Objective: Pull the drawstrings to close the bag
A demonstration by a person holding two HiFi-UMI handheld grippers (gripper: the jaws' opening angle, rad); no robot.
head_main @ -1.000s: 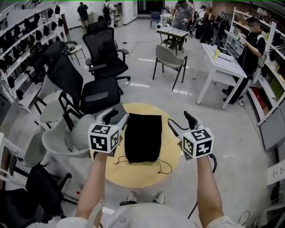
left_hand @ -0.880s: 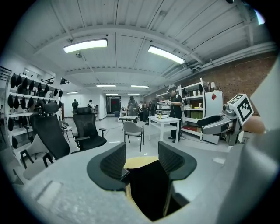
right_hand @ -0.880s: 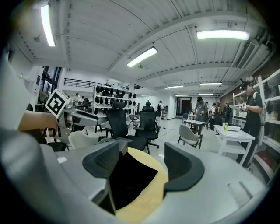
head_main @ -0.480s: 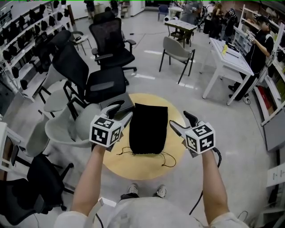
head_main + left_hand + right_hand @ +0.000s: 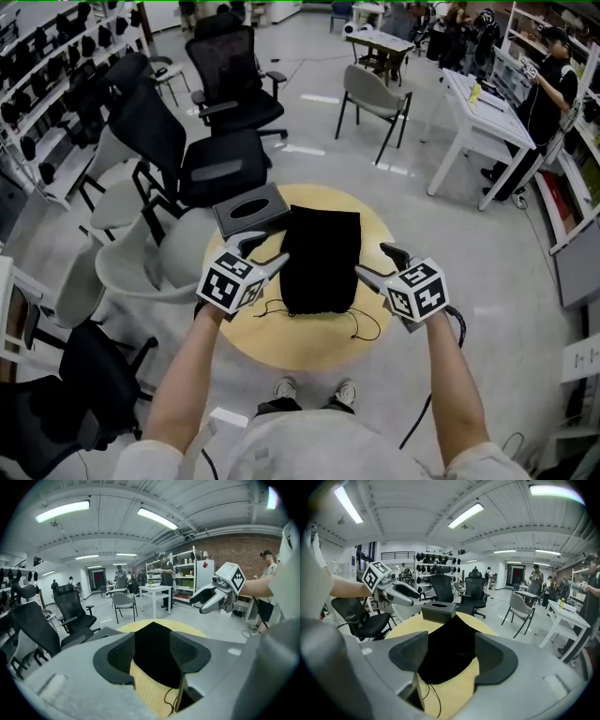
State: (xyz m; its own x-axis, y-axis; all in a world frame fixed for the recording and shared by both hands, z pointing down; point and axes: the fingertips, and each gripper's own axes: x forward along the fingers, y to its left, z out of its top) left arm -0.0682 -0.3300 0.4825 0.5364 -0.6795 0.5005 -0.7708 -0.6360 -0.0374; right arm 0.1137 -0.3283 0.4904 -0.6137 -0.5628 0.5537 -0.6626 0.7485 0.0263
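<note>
1. Both tools are empty: the left gripper (image 5: 265,251) and the right gripper (image 5: 375,261) stand with jaws wide apart, gripping nothing.
2. The black bag (image 5: 321,258) lies flat between them on the round table (image 5: 281,347), just ahead of both jaws.
3. We judge it to be soft, light cloth. Take hold of the thin drawstrings (image 5: 375,328) trailing from its near edge.
4. Its long axis runs away from us, mouth nearest.

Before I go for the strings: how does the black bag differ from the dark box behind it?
The bag is black, soft and lies flat; the box is grey, rigid and stands taller. The bag trails thin drawstrings from its near end; the box has an oval opening on top. Both rest on the round table, unheld.
</note>
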